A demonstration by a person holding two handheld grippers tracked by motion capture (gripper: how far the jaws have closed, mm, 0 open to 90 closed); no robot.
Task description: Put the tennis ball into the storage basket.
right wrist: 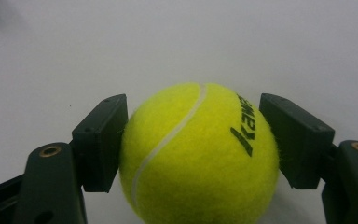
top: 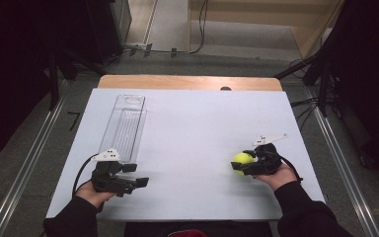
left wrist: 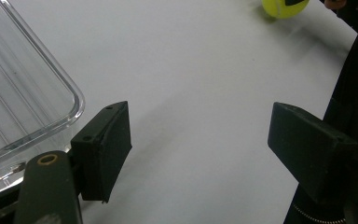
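A white table carries a long, clear plastic tray near its left edge, running lengthwise from close to the far edge toward the near one; its ribbed floor and rounded near corner show up close in the left gripper view. A strip of bare wood lines the far edge of the table, with a small dark spot at its middle. Beyond the far edge lie grey floor and black cables, dark stands rise on both sides, and metal rails run along the floor on the left and right.
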